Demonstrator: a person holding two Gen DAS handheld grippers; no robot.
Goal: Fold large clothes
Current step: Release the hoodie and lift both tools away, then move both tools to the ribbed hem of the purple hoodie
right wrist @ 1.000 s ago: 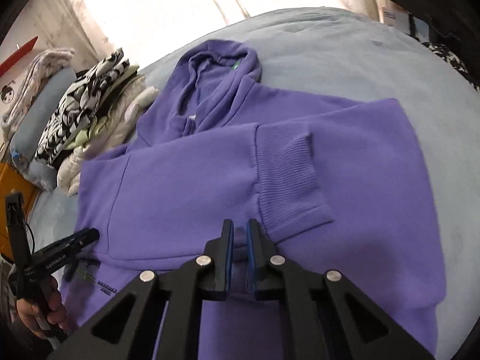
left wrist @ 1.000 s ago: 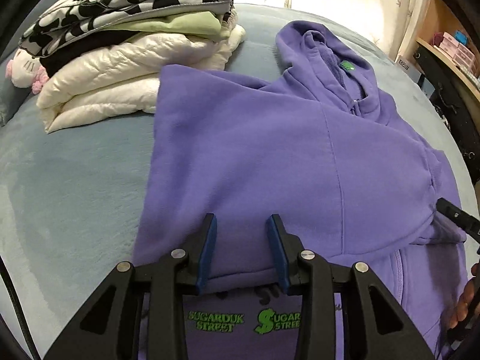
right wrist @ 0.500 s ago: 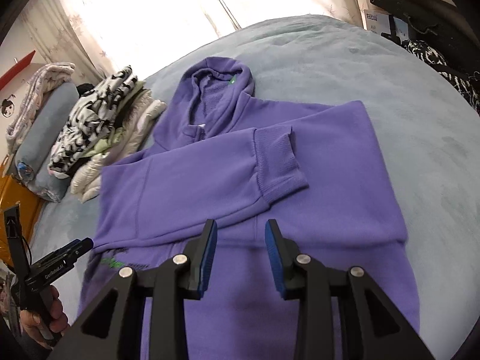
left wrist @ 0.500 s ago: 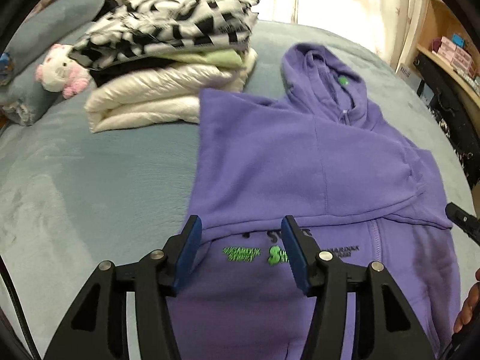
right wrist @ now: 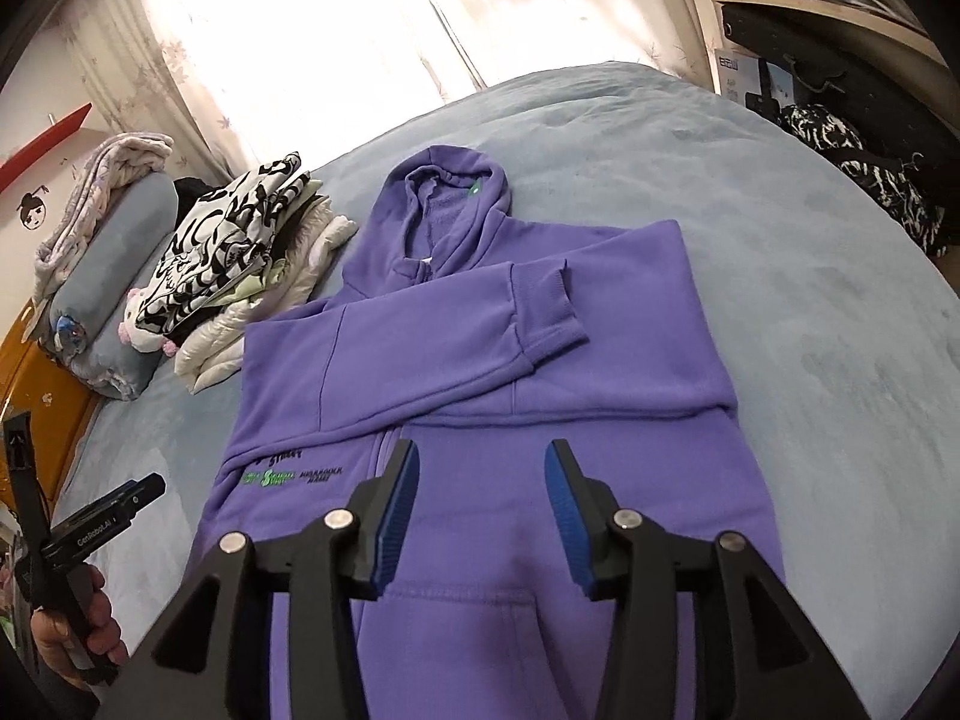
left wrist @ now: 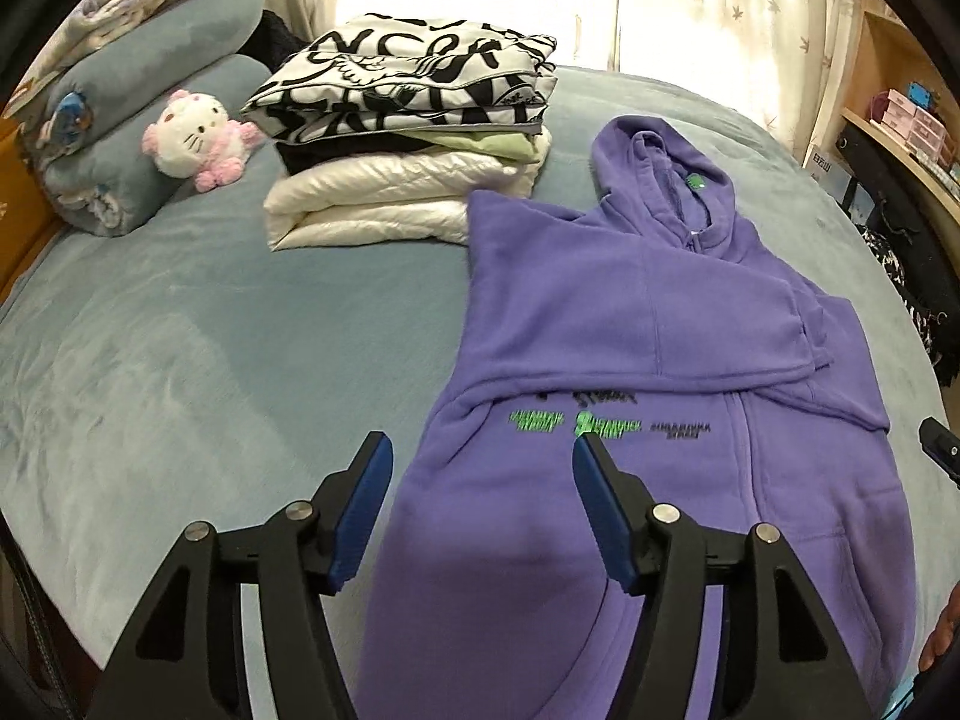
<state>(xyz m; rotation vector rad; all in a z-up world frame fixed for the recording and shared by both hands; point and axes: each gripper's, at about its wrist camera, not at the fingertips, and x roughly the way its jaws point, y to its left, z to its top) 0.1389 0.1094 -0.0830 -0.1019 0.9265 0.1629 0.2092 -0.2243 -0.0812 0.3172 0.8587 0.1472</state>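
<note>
Both tongs: left tongs and right tongs have just been opening, nothing gripped.
Hoodie: purple hoodie flat on the bed, sleeves crossed over the chest, apparently ready for the next fold.
Containers: none; folded clothes stack lies beside it.

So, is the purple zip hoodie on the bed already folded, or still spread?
Partly folded: the purple zip hoodie has both sleeves laid across its chest; body and hood lie flat.
</note>
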